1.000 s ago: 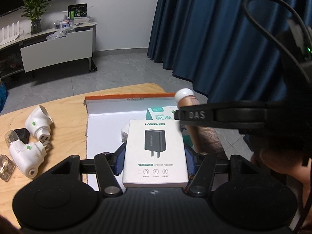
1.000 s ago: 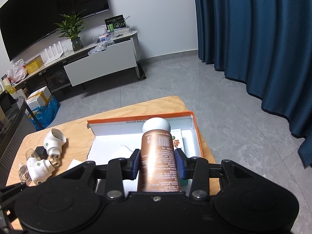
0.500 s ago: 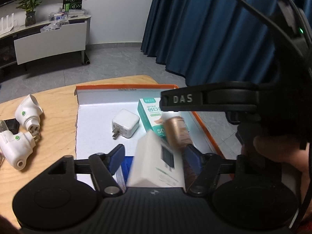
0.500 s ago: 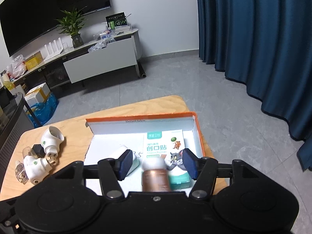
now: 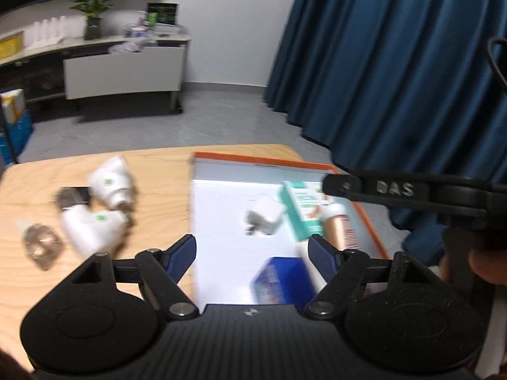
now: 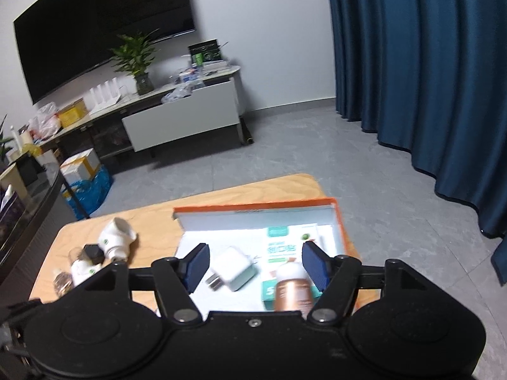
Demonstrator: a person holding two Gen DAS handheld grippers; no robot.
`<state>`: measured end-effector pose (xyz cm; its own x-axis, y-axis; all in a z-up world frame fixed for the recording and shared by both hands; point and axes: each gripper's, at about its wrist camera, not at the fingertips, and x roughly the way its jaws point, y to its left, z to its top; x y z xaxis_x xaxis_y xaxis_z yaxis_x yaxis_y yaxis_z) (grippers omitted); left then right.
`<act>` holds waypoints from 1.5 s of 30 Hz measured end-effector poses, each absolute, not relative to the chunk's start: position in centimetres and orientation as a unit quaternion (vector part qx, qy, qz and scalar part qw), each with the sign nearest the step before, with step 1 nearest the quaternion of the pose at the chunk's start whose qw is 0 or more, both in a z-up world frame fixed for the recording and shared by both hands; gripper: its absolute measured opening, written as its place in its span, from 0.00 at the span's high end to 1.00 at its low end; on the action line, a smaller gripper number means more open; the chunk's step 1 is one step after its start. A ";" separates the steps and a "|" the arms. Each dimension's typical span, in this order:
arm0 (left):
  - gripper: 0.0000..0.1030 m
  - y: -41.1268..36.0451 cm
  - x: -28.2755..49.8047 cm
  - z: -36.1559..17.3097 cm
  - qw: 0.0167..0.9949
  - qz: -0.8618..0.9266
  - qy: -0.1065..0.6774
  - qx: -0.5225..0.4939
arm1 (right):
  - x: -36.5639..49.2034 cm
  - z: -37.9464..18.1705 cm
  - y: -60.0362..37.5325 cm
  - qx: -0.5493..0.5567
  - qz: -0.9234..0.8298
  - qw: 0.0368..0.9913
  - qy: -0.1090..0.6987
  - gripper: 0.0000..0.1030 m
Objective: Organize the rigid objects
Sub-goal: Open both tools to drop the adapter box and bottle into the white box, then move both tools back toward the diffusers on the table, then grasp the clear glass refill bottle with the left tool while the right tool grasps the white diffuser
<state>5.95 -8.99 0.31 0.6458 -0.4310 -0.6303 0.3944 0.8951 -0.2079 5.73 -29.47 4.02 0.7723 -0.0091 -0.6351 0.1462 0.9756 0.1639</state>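
Observation:
An orange-rimmed white box (image 5: pixel 263 160) lies on the wooden table (image 5: pixel 152 164). Inside it are a white charger plug (image 5: pixel 264 215), a teal carton (image 5: pixel 301 209), a copper bottle (image 5: pixel 340 228) on its side and a blue-sided adapter carton (image 5: pixel 282 281). My left gripper (image 5: pixel 253 253) hovers over the box's near end. Its jaws are opening, and the adapter carton lies loose below them. My right gripper (image 6: pixel 256 264) is also opening above the charger plug (image 6: pixel 233 267) and teal carton (image 6: pixel 280 253). The copper bottle (image 6: pixel 291 288) lies free by its right finger.
Two white plug-in devices (image 5: pixel 111 183) (image 5: pixel 92 228), a small black adapter (image 5: pixel 73 196) and a clear item (image 5: pixel 41 243) lie on the table left of the box. The right-hand tool's black frame (image 5: pixel 412 190) and a hand (image 5: pixel 484 262) fill the right side.
The left gripper let go of the white adapter carton, which dropped into the box. The right gripper released the copper bottle, which now lies in the box. Both have pulled back and opened wider.

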 end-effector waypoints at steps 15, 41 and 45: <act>0.23 1.7 7.3 -0.9 0.929 -0.047 0.362 -0.065 | 5.4 3.0 -21.7 0.066 0.038 0.932 0.354 0.23; 0.30 5.7 14.3 -5.5 0.909 0.032 0.406 -0.089 | 7.0 1.4 -16.7 0.025 0.107 0.927 0.358 0.23; 0.33 7.1 13.4 -5.6 0.915 0.019 0.397 -0.077 | 7.3 1.0 -16.2 0.027 0.115 0.927 0.356 0.23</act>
<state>13.40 7.06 -5.60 0.6848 -0.0259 -0.7283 -0.0970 0.9872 -0.1263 7.32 -16.22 1.05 0.7194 0.2321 -0.6546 -0.1940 0.9721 0.1315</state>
